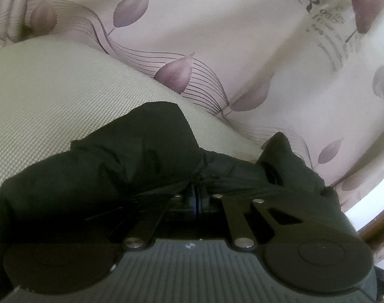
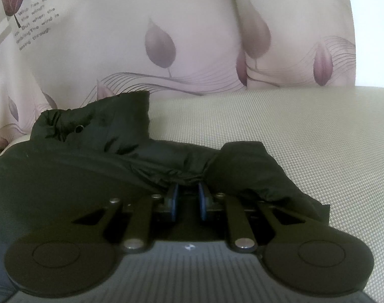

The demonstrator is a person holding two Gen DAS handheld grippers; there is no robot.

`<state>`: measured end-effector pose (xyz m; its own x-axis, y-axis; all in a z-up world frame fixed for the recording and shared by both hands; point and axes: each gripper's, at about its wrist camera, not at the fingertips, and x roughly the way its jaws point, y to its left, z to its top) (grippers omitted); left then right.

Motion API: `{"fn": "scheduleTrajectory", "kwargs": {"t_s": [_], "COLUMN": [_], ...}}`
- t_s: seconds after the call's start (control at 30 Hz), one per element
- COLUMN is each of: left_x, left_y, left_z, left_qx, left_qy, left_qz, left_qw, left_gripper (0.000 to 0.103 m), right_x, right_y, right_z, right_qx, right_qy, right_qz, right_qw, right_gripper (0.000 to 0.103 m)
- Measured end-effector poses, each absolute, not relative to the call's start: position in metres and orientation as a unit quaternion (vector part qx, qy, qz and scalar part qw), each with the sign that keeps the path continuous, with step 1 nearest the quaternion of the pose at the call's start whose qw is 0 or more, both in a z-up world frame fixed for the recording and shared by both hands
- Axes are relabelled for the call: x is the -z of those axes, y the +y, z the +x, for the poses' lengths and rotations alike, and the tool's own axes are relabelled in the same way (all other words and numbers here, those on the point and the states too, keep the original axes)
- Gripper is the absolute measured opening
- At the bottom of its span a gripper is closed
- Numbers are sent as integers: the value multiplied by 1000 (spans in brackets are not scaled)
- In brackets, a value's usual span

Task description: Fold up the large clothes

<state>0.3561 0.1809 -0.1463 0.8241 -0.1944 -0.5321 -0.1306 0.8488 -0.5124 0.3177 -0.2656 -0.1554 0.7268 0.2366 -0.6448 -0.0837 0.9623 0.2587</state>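
Down at 6 o'clock in the left wrist view, the left gripper [image 1: 197, 192] is clamped tight on a bunched fold of the black jacket [image 1: 131, 156], which is spread over a beige woven cushion [image 1: 52, 101]. Same deal at right: the right gripper [image 2: 188, 189] has its jaws pinched on the jacket's hem, leaf-print fabric [image 2: 192, 25] at 12.

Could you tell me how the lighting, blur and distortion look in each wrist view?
Left wrist view: the leaf-print fabric blurs toward the top right, straight lines bow from the fisheye, and the dark garment loses detail in shadow. Right wrist view: soft, even light with little glare, the woven cushion reasonably sharp, the printed text at upper left slightly smeared.
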Motion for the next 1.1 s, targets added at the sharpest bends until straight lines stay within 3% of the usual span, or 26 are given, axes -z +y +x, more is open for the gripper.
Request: {"fn": "scheduleTrajectory", "kwargs": {"t_s": [0.27,0.33,0.43,0.53,0.77,0.97,1.03,1.1], "left_x": [148,148,148,148,148,149,149,148], "left_y": [183,183,183,183,183,185,186,186], "left_z": [354,353,353,353,352,353,353,353], "left_qx": [15,15,16,16,18,22,24,24], "left_qy": [291,291,291,290,285,286,286,285], "left_qz": [-287,-287,-288,-287,-296,-296,-297,-298], "left_qw": [912,913,912,913,911,911,911,911], "left_gripper": [13,13,13,13,13,13,13,13], "right_x": [135,109,66,49,102,122,124,125], "right_y": [-256,-248,-212,-147,-63,-91,-119,-152], "right_z": [318,304,289,290,330,336,342,346], "right_qx": [-44,-32,-108,-200,-213,-223,-225,-221], "right_qy": [373,327,278,286,374,408,420,426], "right_qz": [65,71,85,59,15,72,113,166], "right_qw": [924,942,951,935,902,883,872,861], "right_gripper": [16,19,19,19,15,14,5,3]}}
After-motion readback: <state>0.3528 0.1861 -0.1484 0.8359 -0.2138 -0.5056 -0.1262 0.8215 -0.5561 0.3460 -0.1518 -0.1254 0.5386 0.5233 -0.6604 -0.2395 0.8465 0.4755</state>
